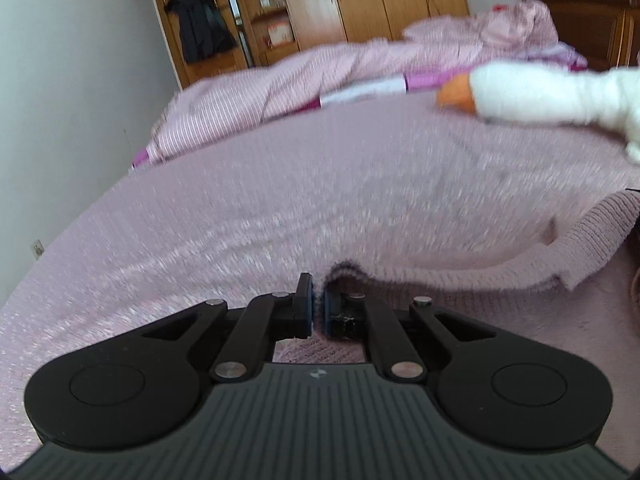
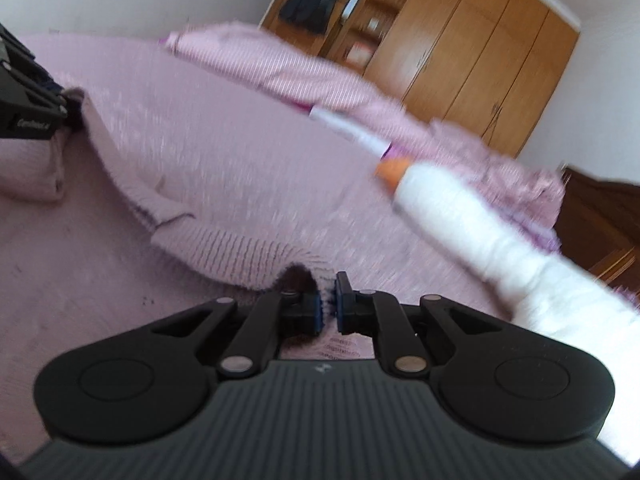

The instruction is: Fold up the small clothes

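A small pink knitted garment (image 1: 460, 272) hangs lifted over the pink bedspread (image 1: 240, 208). My left gripper (image 1: 319, 304) is shut on one corner of its ribbed edge, the knit pinched between the blue pads. My right gripper (image 2: 328, 304) is shut on the other corner of the same pink knitted garment (image 2: 224, 240). In the right wrist view the left gripper (image 2: 28, 112) shows at the far left, with the fabric stretched and sagging between the two. Both views are blurred by motion.
A white plush goose (image 1: 540, 92) with an orange beak lies on the bed at right, also seen as the plush goose (image 2: 472, 216). A rumpled pink striped duvet (image 1: 300, 76) lies along the far side. A wooden wardrobe (image 1: 360, 0) stands against the wall.
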A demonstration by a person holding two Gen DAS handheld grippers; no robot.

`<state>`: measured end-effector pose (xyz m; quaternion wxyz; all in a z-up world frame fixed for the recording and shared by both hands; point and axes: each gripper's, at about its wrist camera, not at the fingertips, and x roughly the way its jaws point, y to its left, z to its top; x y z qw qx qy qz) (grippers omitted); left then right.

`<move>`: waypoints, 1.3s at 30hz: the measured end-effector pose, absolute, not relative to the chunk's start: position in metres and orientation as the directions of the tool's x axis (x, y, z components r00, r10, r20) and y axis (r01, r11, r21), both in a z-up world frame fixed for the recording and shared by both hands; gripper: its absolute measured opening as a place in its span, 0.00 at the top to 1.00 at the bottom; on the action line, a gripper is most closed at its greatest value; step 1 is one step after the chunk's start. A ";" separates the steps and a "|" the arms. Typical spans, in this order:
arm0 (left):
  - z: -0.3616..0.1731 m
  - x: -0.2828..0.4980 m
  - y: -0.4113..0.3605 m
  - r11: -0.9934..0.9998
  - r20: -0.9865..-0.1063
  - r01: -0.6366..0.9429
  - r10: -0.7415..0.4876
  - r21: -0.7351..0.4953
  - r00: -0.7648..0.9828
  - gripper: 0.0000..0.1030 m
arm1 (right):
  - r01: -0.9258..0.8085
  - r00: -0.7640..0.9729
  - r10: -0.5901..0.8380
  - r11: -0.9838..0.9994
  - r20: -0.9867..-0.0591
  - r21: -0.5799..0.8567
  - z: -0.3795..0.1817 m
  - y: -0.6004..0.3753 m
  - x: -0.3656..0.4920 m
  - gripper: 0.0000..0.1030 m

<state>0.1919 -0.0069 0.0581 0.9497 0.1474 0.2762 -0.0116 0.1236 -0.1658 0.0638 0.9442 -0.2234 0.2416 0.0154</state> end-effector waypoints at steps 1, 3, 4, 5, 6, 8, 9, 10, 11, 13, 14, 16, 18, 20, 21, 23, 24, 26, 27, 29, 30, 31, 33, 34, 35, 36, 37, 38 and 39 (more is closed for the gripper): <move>0.049 0.200 -0.007 0.955 -0.547 0.108 0.064 0.277 0.835 0.95 | -0.139 0.872 -0.082 0.903 -0.482 -0.406 0.056 -0.166 0.127 0.89; 0.032 0.213 -0.003 0.959 -0.599 0.108 0.074 0.262 0.797 0.94 | -0.150 0.848 -0.080 0.912 -0.525 -0.381 0.042 -0.167 0.136 0.88; 0.024 0.221 0.000 0.962 -0.629 0.109 0.075 0.249 0.774 0.94 | -0.158 0.836 -0.074 0.917 -0.545 -0.366 0.036 -0.168 0.139 0.88; 0.019 0.224 0.005 0.967 -0.639 0.108 0.068 0.232 0.766 0.94 | -0.162 0.832 -0.064 0.921 -0.551 -0.353 0.032 -0.169 0.139 0.88; 0.017 0.223 0.007 0.970 -0.634 0.107 0.058 0.218 0.771 0.93 | -0.159 0.837 -0.060 0.925 -0.545 -0.346 0.031 -0.168 0.137 0.87; 0.018 0.226 0.010 0.972 -0.641 0.118 0.042 0.205 0.767 0.92 | -0.161 0.838 -0.055 0.925 -0.543 -0.343 0.033 -0.168 0.137 0.87; 0.019 0.226 0.012 0.972 -0.643 0.122 0.037 0.201 0.765 0.86 | -0.164 0.838 -0.048 0.928 -0.544 -0.336 0.036 -0.170 0.137 0.87; 0.022 0.225 0.015 0.973 -0.645 0.126 0.030 0.194 0.764 0.82 | -0.165 0.838 -0.042 0.931 -0.544 -0.326 0.039 -0.173 0.136 0.83; 0.026 0.222 0.017 0.974 -0.646 0.133 0.018 0.184 0.763 0.79 | -0.165 0.839 -0.033 0.936 -0.543 -0.311 0.043 -0.175 0.132 0.79; 0.035 0.211 0.025 0.976 -0.639 0.139 -0.001 0.167 0.769 0.59 | -0.152 0.846 -0.023 0.947 -0.532 -0.284 0.051 -0.182 0.130 0.63; 0.040 0.207 0.028 0.977 -0.634 0.141 -0.007 0.161 0.773 0.52 | -0.146 0.853 -0.017 0.951 -0.522 -0.271 0.056 -0.186 0.126 0.59; 0.050 0.195 0.033 0.978 -0.618 0.143 -0.019 0.152 0.786 0.39 | -0.145 0.861 -0.005 0.956 -0.508 -0.256 0.063 -0.193 0.117 0.54; 0.062 0.182 0.038 0.975 -0.602 0.160 -0.037 0.152 0.798 0.34 | -0.150 0.866 0.005 0.957 -0.501 -0.249 0.070 -0.200 0.106 0.54; 0.071 0.169 0.042 0.971 -0.589 0.175 -0.047 0.162 0.807 0.30 | -0.165 0.865 0.022 0.956 -0.502 -0.243 0.075 -0.206 0.096 0.54; 0.075 0.163 0.044 0.970 -0.587 0.180 -0.051 0.164 0.808 0.29 | -0.177 0.864 0.034 0.955 -0.502 -0.240 0.076 -0.209 0.092 0.54; 0.080 0.151 0.048 0.969 -0.595 0.197 -0.069 0.152 0.801 0.26 | -0.209 0.856 0.065 0.951 -0.513 -0.229 0.080 -0.216 0.088 0.54; 0.081 0.146 0.050 0.968 -0.598 0.206 -0.081 0.144 0.797 0.24 | -0.224 0.849 0.078 0.949 -0.522 -0.222 0.081 -0.219 0.086 0.54; 0.082 0.137 0.053 0.964 -0.603 0.229 -0.102 0.138 0.791 0.24 | -0.258 0.832 0.108 0.944 -0.545 -0.207 0.079 -0.222 0.084 0.54; 0.081 0.132 0.052 0.961 -0.608 0.240 -0.108 0.140 0.787 0.24 | -0.278 0.822 0.124 0.939 -0.556 -0.201 0.077 -0.223 0.082 0.54; 0.078 0.126 0.050 0.952 -0.617 0.267 -0.121 0.150 0.778 0.23 | -0.305 0.811 0.140 0.930 -0.568 -0.207 0.072 -0.223 0.079 0.54; 0.076 0.123 0.048 0.946 -0.620 0.280 -0.125 0.160 0.775 0.23 | -0.315 0.810 0.144 0.925 -0.568 -0.214 0.070 -0.221 0.078 0.54; 0.073 0.122 0.045 0.940 -0.624 0.292 -0.124 0.174 0.771 0.23 | -0.322 0.811 0.148 0.921 -0.566 -0.221 0.069 -0.220 0.077 0.54; 0.067 0.120 0.039 0.930 -0.634 0.307 -0.115 0.201 0.765 0.23 | -0.333 0.813 0.156 0.915 -0.561 -0.228 0.068 -0.217 0.076 0.54; 0.064 0.120 0.037 0.926 -0.639 0.316 -0.117 0.207 0.760 0.23 | -0.340 0.813 0.164 0.913 -0.559 -0.227 0.068 -0.217 0.075 0.54; 0.062 0.120 0.035 0.923 -0.642 0.324 -0.121 0.209 0.757 0.23 | -0.347 0.812 0.172 0.911 -0.557 -0.225 0.068 -0.216 0.074 0.54; 0.060 0.120 0.033 0.920 -0.643 0.331 -0.124 0.211 0.756 0.23 | -0.357 0.811 0.183 0.907 -0.556 -0.222 0.068 -0.216 0.073 0.54; 0.057 0.120 0.032 0.916 -0.643 0.337 -0.126 0.216 0.756 0.23 | -0.370 0.808 0.198 0.903 -0.555 -0.218 0.069 -0.215 0.071 0.54; 0.055 0.121 0.030 0.913 -0.642 0.340 -0.124 0.224 0.756 0.23 | -0.387 0.804 0.215 0.897 -0.555 -0.213 0.070 -0.215 0.070 0.54; 0.052 0.123 0.029 0.911 -0.642 0.340 -0.119 0.233 0.758 0.23 | -0.396 0.801 0.221 0.893 -0.556 -0.215 0.069 -0.213 0.069 0.54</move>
